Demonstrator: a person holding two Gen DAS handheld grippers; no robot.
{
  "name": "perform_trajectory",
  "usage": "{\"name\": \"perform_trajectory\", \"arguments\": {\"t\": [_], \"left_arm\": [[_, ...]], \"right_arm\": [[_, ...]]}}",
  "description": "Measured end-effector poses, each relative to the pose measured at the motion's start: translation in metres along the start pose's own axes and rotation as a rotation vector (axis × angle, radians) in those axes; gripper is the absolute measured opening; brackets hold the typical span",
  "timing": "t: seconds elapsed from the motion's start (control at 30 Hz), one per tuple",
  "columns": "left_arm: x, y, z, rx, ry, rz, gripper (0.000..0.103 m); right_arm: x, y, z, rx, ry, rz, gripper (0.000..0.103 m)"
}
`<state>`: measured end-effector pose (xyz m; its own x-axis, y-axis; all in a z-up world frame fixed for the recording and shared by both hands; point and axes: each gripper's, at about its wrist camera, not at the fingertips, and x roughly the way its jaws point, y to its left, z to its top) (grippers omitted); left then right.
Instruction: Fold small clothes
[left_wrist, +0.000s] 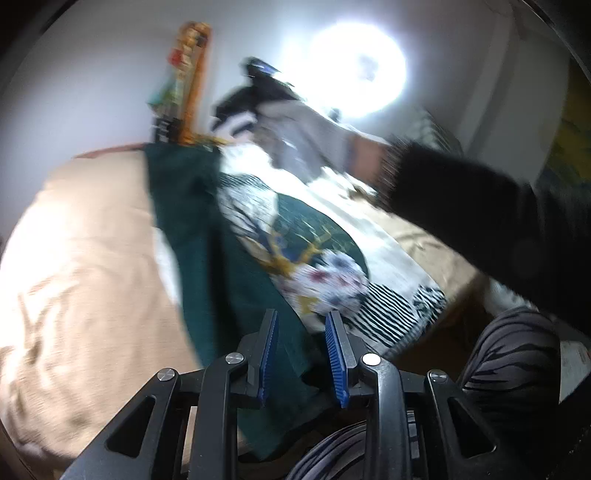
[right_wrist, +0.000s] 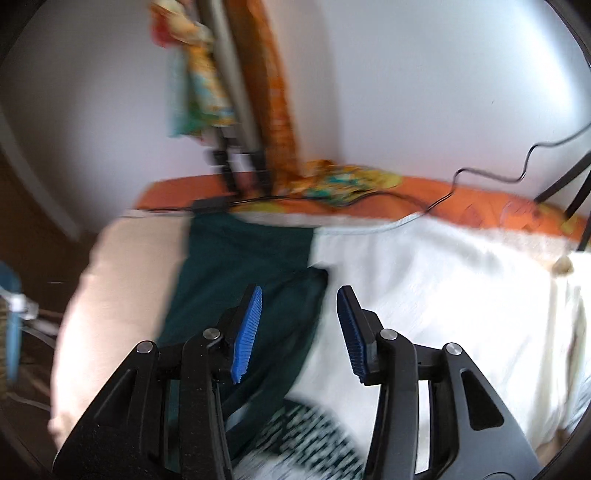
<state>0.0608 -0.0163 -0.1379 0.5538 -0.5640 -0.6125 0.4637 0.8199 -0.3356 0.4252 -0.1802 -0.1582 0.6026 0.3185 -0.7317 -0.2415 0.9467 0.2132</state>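
Small shirt, green sleeves, printed white front, lies flat on bed. My left tool half-open, empty, over sleeve. Right tool wide open, empty. Fabric looks light, limp; I'd pinch sleeve edge.

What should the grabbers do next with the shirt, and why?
Probably lower the left gripper and pinch the green sleeve. Both grippers look open, the right gripper grips nothing, and the shirt lies spread on the bed.
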Motion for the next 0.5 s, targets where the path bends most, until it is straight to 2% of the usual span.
{"name": "perform_trajectory", "arguments": {"t": [0.1, 0.17, 0.23, 0.33, 0.43, 0.5], "left_arm": [[-0.027, 0.016, 0.004, -0.046, -0.056, 0.057, 0.026], [-0.045, 0.024, 0.005, -0.054, -0.085, 0.093, 0.026], [-0.06, 0.026, 0.005, -0.041, -0.105, 0.137, 0.026], [-0.075, 0.024, 0.004, -0.006, -0.114, 0.2, 0.026], [-0.088, 0.025, 0.003, 0.003, -0.117, 0.237, 0.026], [-0.095, 0.026, 0.003, 0.012, -0.116, 0.275, 0.027]], "right_arm": [[-0.012, 0.016, -0.025, 0.017, 0.045, 0.176, 0.045], [-0.012, 0.035, -0.044, -0.017, 0.082, 0.238, 0.044], [-0.009, 0.053, -0.061, -0.063, 0.11, 0.263, 0.043], [0.005, 0.072, -0.08, -0.102, 0.161, 0.258, 0.043], [0.024, 0.072, -0.091, -0.106, 0.211, 0.17, 0.043], [0.029, 0.06, -0.09, -0.081, 0.216, 0.126, 0.03]]}}
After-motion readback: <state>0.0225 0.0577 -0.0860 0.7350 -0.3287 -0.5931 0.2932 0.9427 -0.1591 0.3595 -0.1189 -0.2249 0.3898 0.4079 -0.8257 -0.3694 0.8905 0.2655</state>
